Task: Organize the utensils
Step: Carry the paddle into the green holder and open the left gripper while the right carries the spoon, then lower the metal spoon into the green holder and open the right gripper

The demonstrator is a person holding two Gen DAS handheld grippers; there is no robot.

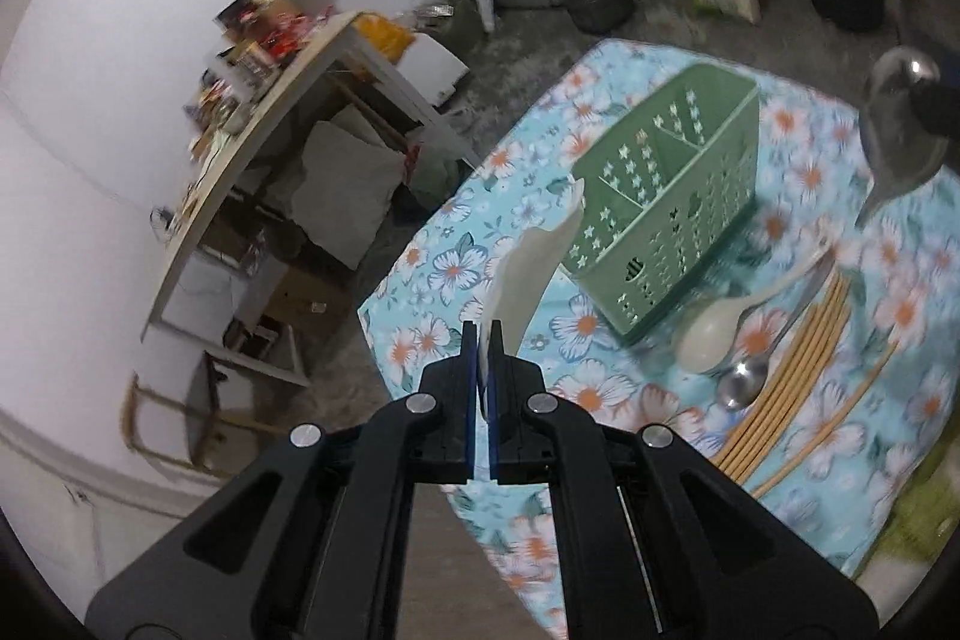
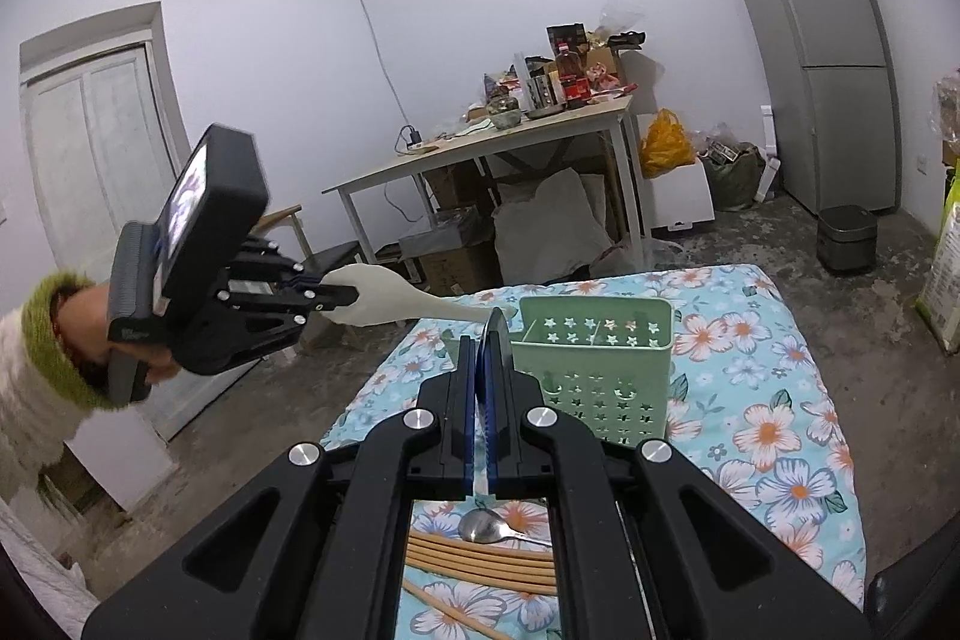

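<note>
A worktop under a blue floral cloth [image 2: 774, 388] fills the lower right of both views. The pale green perforated plastic caddy [image 2: 600, 370] stands on it, centre frame. The left gripper [image 2: 345, 297], mid-left, has its jaws clamped on a white plastic rice paddle [image 2: 390, 301]. The right gripper [image 2: 483, 340] holds a metal spoon [image 1: 894, 130], jaws together. Bamboo chopsticks [image 1: 792, 376] lie lower right.

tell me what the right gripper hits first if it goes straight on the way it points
Most likely the green caddy: the right gripper aims at its near left rim. Depth is unclear, so it could skim just past that corner instead.
</note>
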